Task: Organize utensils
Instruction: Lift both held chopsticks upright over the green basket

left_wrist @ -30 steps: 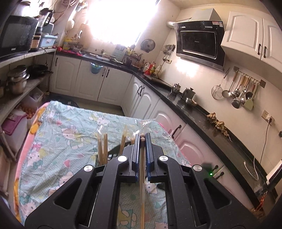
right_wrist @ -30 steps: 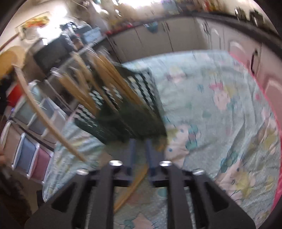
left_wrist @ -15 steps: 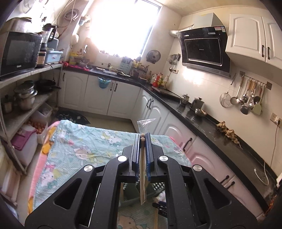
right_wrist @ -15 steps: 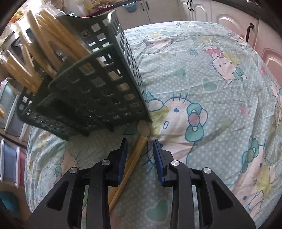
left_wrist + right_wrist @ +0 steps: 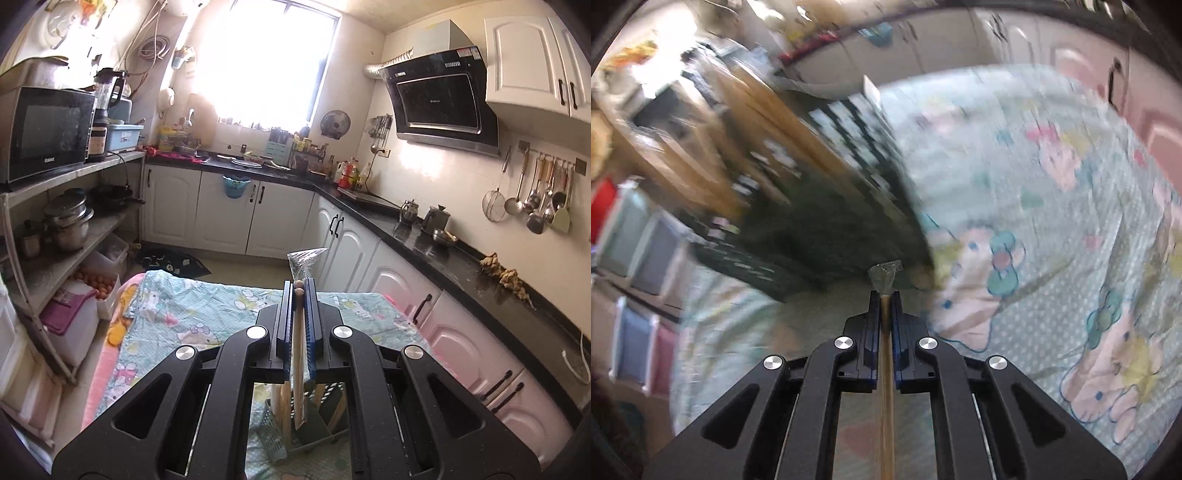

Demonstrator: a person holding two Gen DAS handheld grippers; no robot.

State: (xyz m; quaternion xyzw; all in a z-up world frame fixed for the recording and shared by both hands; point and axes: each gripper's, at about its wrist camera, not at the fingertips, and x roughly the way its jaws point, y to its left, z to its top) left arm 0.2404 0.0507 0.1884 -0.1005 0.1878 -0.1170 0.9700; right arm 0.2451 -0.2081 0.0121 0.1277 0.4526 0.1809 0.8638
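The right gripper (image 5: 885, 295) is clenching a wooden stick utensil (image 5: 886, 387) wrapped in clear film, whose crinkled end is poking out past the fingertips. The grip is sitting close to that end, so the long rest of the stick is trailing back under the gripper; I judge it could be swinging or slipping as it is carried. The dark slotted utensil basket (image 5: 827, 206) is standing just beyond this gripper, on the cartoon-print cloth of the table (image 5: 1052, 258), with other wooden sticks already leaning in it. This view is smeared with motion, so which compartment lies nearest cannot be told.

The left gripper (image 5: 298, 295) is likewise clenching a wrapped wooden utensil (image 5: 298, 354), which is hanging down through the fingers, its lower end dangling above the basket (image 5: 325, 424), seen here below the gripper.

Risks, as I judge them: both sticks are heading toward the same basket, so they could be knocking together or catching the sticks leaning there. The film may be letting a stick slide through the pads. A push on the light basket could be tipping it toward the table edge.
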